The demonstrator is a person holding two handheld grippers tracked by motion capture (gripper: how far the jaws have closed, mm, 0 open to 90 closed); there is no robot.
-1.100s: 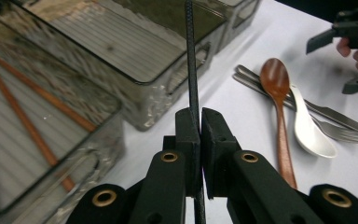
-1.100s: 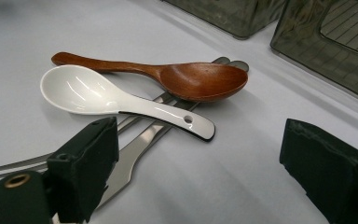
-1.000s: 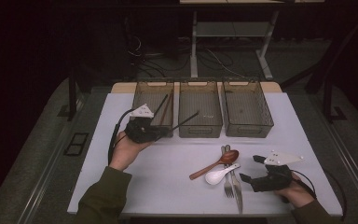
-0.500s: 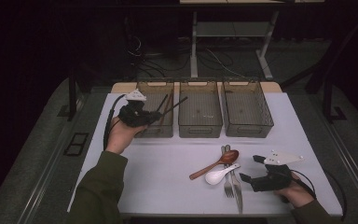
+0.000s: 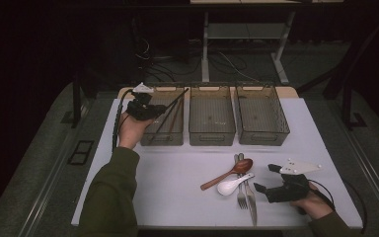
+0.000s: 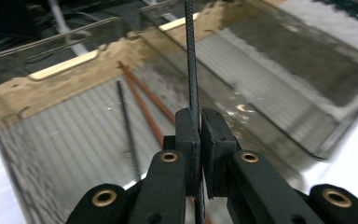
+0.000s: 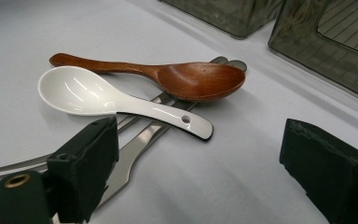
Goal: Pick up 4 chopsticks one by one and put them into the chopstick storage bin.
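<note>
My left gripper (image 5: 157,111) is over the left bin (image 5: 162,140), shut on a thin black chopstick (image 5: 178,98) that slants up toward the bin's far right corner. In the left gripper view the jaws (image 6: 200,116) pinch that black chopstick (image 6: 192,65) above the bin floor. There, two brown chopsticks (image 6: 145,106) and another black one (image 6: 125,122) lie. My right gripper (image 5: 266,178) rests open on the table, right of the cutlery. Its own view looks between the open jaws (image 7: 205,163) at a wooden spoon (image 7: 193,80) and a white ceramic spoon (image 7: 81,91), with nothing between them.
Two more clear bins, the middle (image 5: 212,140) and the right (image 5: 266,140), stand in the row at the table's far side. A fork and a knife (image 5: 246,195) lie under the spoons near the front edge. Metal handles (image 7: 137,140) run beneath the white spoon.
My left hand has carried the black chopstick away from the person, from in front of the left bin to over it. The right gripper and the cutlery have stayed put.
</note>
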